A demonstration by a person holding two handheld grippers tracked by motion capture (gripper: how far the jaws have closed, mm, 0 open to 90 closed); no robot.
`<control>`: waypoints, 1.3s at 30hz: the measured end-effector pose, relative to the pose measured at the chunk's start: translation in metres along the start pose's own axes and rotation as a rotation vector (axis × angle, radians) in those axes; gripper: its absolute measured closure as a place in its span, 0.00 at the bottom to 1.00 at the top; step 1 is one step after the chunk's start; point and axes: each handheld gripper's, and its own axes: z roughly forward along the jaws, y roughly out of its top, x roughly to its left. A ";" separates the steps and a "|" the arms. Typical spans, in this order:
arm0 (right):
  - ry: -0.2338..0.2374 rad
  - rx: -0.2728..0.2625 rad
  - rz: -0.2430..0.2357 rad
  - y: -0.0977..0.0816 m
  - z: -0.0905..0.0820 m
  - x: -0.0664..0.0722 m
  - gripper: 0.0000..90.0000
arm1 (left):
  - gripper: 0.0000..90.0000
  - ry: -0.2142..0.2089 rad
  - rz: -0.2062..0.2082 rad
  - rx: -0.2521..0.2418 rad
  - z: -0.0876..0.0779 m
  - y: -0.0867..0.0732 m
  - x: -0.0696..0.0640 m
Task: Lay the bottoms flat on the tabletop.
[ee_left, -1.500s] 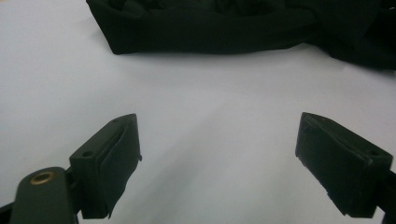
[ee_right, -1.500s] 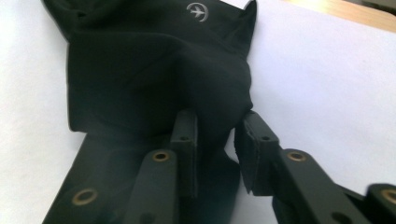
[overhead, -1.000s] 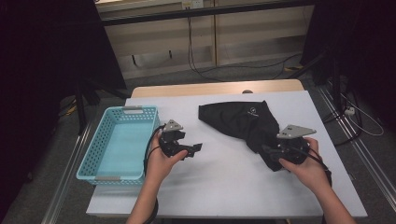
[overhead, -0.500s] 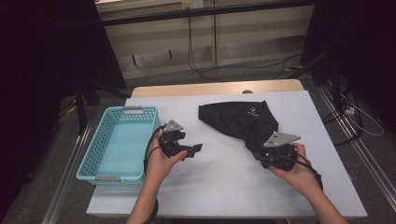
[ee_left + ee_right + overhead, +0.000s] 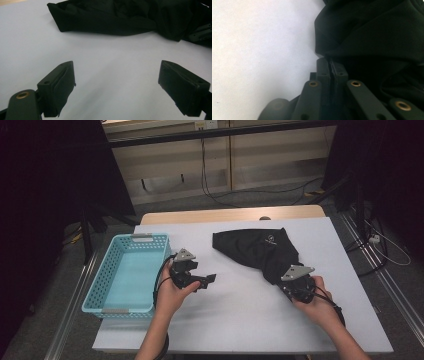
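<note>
White table (image 5: 240, 320), dim room. My right gripper (image 5: 291, 287) has just been closing, now pinching the limp, light black cloth garment's (image 5: 260, 250) lower-right hem at centre-right; left gripper (image 5: 207, 280) idling wide.

The tabletop (image 5: 240, 315) is a rectangular surface covered in plain white, with a strip of light wood exposed along its far edge. Two items lie directly on it. A light blue perforated plastic basket (image 5: 111, 272) sits at the left side, its long axis running front to back, its near end close to the front edge. A black garment (image 5: 260, 250) lies crumpled right of centre toward the far side, with a small white logo facing up. The basket and the garment are well apart, with bare white surface between them.
</note>
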 end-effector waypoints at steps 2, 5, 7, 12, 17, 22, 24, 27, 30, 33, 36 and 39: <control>-0.002 -0.035 0.020 0.002 -0.006 -0.004 0.98 | 0.16 0.000 0.002 0.000 0.000 0.000 0.000; -0.007 -0.135 0.098 0.006 -0.025 -0.017 0.98 | 0.16 0.000 0.002 0.001 0.000 0.000 0.000; -0.042 -0.178 0.117 0.006 -0.038 -0.026 0.98 | 0.16 0.003 0.011 0.005 0.000 0.000 0.001; -0.113 -0.227 0.189 -0.005 -0.059 -0.050 0.98 | 0.16 0.000 -0.001 0.002 0.001 0.000 0.000; -0.159 -0.217 0.220 -0.016 -0.064 -0.064 0.98 | 0.16 -0.002 0.011 0.004 0.001 0.001 0.000; -0.181 -0.144 0.225 -0.022 -0.049 -0.061 0.77 | 0.16 -0.007 0.009 0.006 0.002 0.001 -0.001; -0.161 -0.155 0.214 -0.017 -0.047 -0.056 0.65 | 0.16 -0.009 0.012 0.005 0.002 0.001 -0.001; -0.111 -0.189 0.183 -0.007 -0.047 -0.046 0.51 | 0.16 -0.010 0.016 0.006 0.002 0.001 0.000; -0.072 -0.216 0.183 0.002 -0.046 -0.036 0.42 | 0.16 -0.009 0.015 0.005 0.001 0.001 0.000; -0.022 -0.241 0.185 0.009 -0.043 -0.026 0.40 | 0.16 -0.005 0.016 -0.001 -0.001 0.002 0.000; 0.005 -0.239 0.170 0.013 -0.038 -0.018 0.45 | 0.16 -0.005 0.014 -0.008 -0.003 0.002 0.000; 0.023 -0.188 0.131 0.011 -0.027 -0.011 0.61 | 0.16 -0.008 0.009 -0.007 -0.004 0.002 -0.001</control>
